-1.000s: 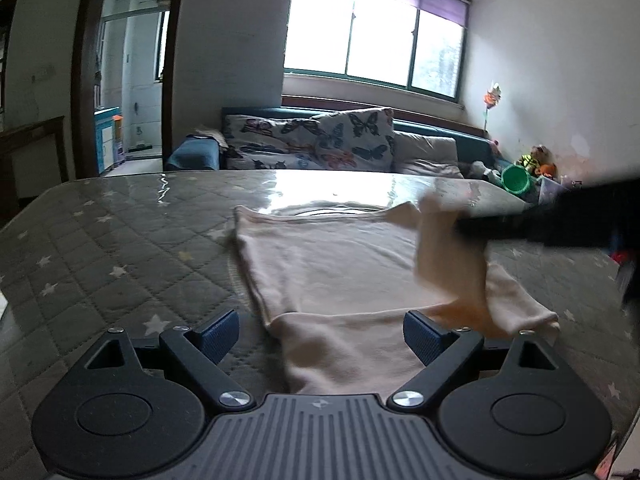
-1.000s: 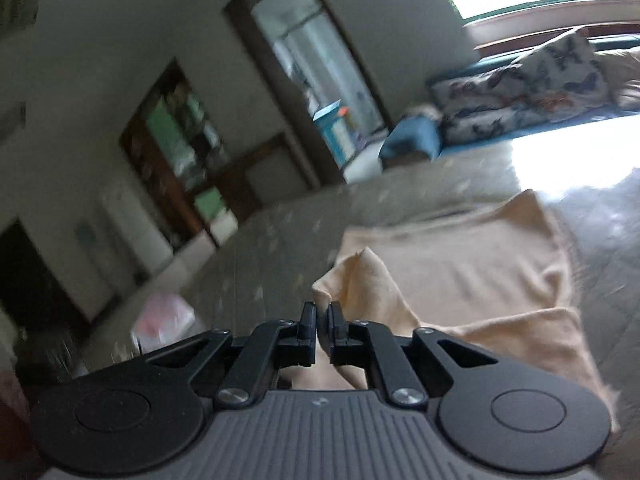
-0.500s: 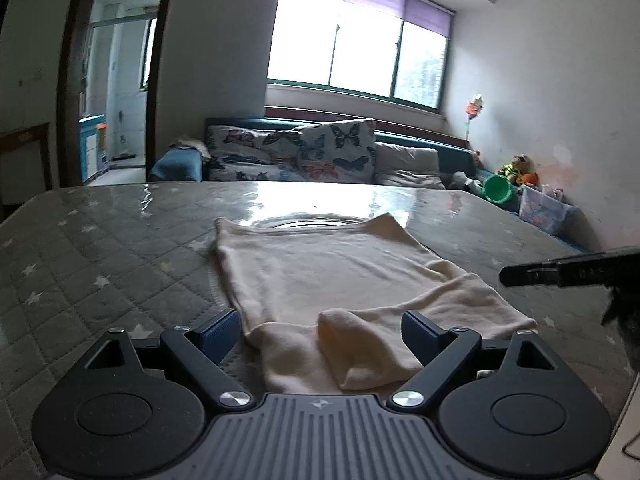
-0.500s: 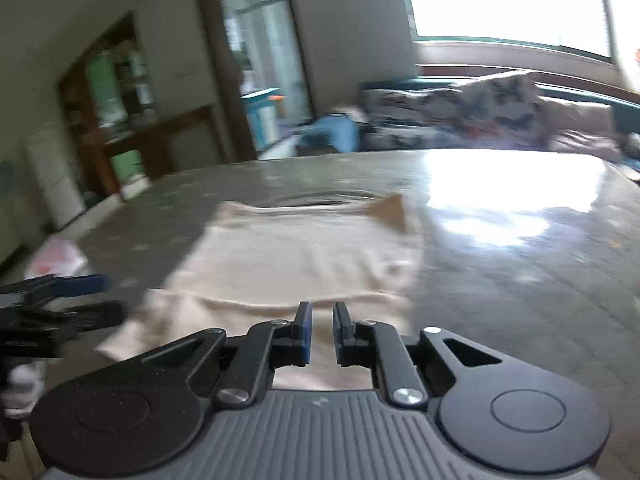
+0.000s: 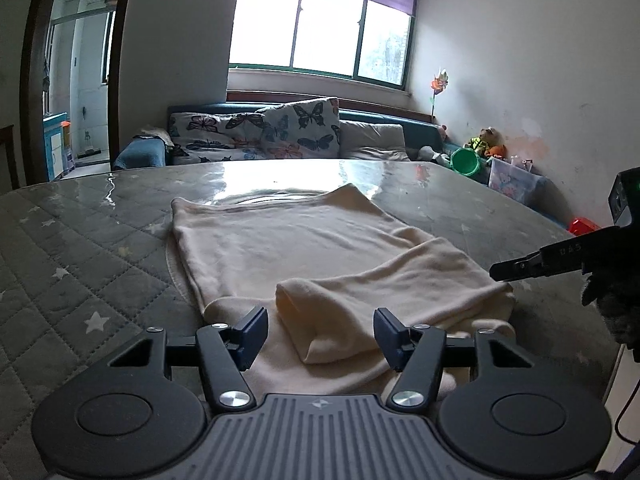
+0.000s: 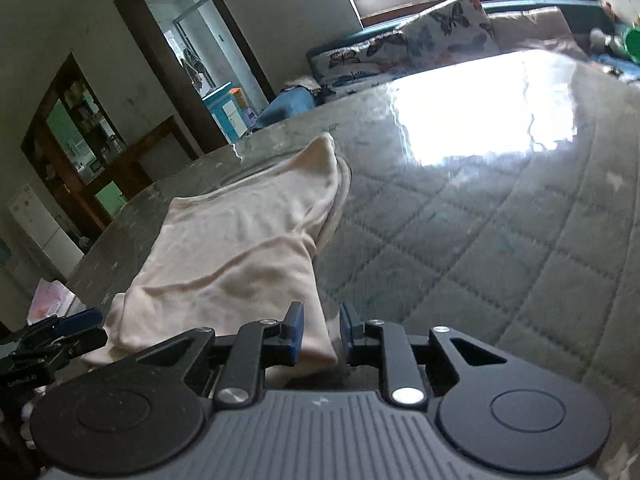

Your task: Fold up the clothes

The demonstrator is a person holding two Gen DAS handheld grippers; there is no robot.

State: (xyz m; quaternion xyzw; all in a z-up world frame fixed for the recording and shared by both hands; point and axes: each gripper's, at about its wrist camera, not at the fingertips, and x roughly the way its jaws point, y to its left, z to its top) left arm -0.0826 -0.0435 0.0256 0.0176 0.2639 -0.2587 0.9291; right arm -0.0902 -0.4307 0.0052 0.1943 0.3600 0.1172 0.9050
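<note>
cream knit top (image 5: 304, 248) laid on grey quilted star-print table cover (image 5: 80, 264) (right side bare) | left gripper (image 5: 318, 334) closing, half-open over folded sleeve, unpinched | right gripper (image 6: 322, 334) opening, hem corner between, ungripped

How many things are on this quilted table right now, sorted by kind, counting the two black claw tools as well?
Cream garment, partly folded: 1
Grippers: 2, the left gripper and the right gripper, both open over the garment's near edge
Total: 3, all on or over the table

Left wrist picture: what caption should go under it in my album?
Open left gripper over a folded sleeve on the cream shirt.
</note>
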